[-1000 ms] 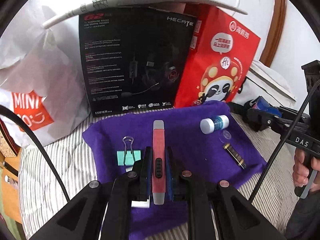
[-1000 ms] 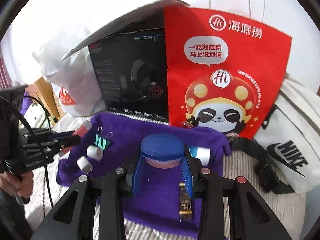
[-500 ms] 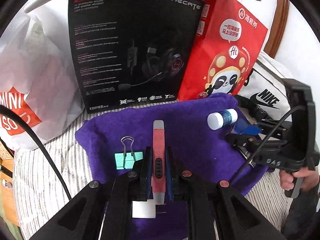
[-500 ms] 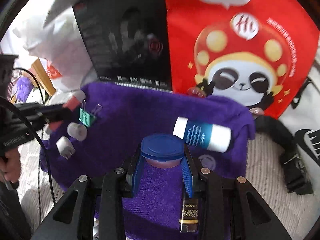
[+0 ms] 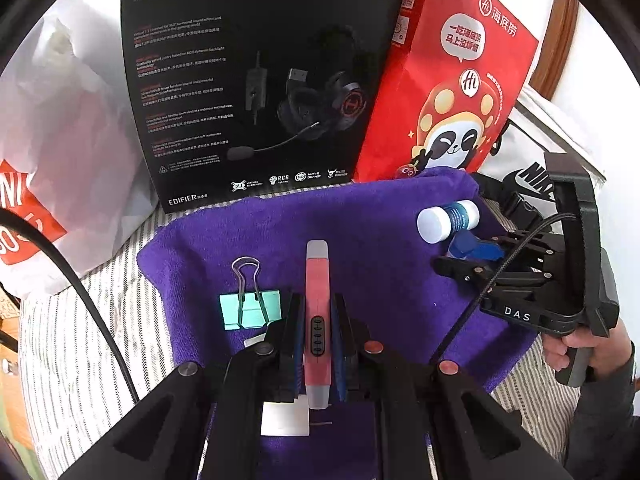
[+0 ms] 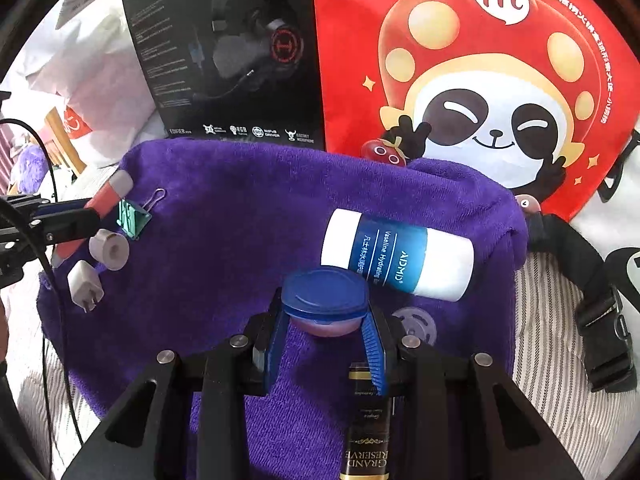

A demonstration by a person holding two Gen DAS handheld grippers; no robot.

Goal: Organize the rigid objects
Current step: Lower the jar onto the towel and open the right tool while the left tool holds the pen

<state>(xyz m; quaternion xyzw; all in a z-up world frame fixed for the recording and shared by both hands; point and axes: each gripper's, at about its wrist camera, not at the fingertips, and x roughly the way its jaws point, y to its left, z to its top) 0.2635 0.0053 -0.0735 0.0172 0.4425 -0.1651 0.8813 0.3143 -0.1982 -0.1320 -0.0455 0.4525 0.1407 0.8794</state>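
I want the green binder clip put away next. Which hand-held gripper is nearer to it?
Left. The left hand-held gripper sits right beside the green binder clip; the right hand-held gripper is across the cloth.

Black gripper (image 5: 316, 344), blue-padded fingers (image 6: 374, 344)

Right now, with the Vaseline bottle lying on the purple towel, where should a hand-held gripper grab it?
Grip the Vaseline bottle across its blue-labelled middle, coming from above with fingers astride its long axis. It lies on its side on the purple towel, so the round flanks are exposed.
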